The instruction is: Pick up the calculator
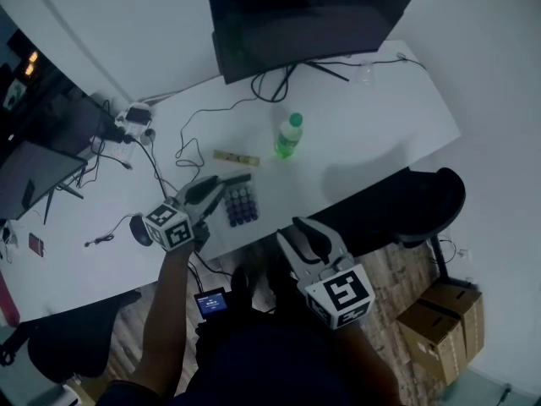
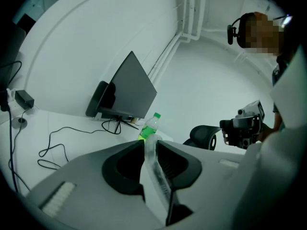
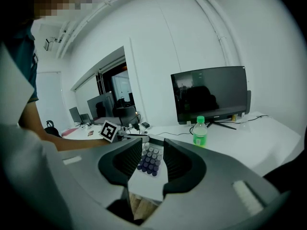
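White desk (image 1: 372, 142), monitor (image 1: 304, 15), bottle (image 1: 288, 135). The left gripper (image 1: 221, 189), forearm stretched forward and nearly level, is clamped on the calculator's (image 1: 241, 204) edge. The right gripper (image 1: 304, 231) hovers by the desk's edge, jaws apart and empty.

Dim, bluish frames, perhaps underexposed; fisheye edges bend and darken.

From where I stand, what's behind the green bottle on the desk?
Behind the green bottle: the dark monitor on its stand, with black cables looped at its foot on the white desk. What lies behind the monitor is covered.
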The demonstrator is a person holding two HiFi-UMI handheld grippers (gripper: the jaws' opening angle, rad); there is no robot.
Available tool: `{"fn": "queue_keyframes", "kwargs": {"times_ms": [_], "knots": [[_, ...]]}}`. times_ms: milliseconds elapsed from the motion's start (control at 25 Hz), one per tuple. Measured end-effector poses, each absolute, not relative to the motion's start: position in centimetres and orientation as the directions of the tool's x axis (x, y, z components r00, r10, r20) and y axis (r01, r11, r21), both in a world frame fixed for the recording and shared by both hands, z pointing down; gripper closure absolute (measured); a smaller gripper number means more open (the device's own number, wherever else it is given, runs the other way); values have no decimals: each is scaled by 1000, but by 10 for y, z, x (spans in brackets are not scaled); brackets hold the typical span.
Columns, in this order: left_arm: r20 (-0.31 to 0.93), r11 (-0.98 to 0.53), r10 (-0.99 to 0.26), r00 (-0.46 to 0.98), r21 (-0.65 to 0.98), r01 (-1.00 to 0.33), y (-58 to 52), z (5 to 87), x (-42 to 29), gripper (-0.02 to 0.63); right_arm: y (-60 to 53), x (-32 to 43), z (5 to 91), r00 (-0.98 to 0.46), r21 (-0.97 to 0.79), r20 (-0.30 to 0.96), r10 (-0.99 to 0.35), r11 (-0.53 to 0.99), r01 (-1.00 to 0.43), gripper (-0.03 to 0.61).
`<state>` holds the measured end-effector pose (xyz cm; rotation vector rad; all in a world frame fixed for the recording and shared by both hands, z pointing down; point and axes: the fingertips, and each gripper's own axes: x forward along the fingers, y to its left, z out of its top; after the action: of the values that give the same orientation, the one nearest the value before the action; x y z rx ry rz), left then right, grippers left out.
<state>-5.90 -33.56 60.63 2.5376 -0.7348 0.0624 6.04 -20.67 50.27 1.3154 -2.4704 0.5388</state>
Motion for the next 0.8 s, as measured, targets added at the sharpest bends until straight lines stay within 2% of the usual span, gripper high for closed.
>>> {"fn": "queue_keyframes", "kwargs": {"times_ms": [480,800], "knots": [[130,-748,-534,835,389,-539,-323,539,-96,535,-202,42,468,-546,-142,373,-750,535,-833,442],[55,-764,-569,820,333,-552,-308,491,-118,535,-193,33,452,-535,-104,360,-764,537,-837,442]]}}
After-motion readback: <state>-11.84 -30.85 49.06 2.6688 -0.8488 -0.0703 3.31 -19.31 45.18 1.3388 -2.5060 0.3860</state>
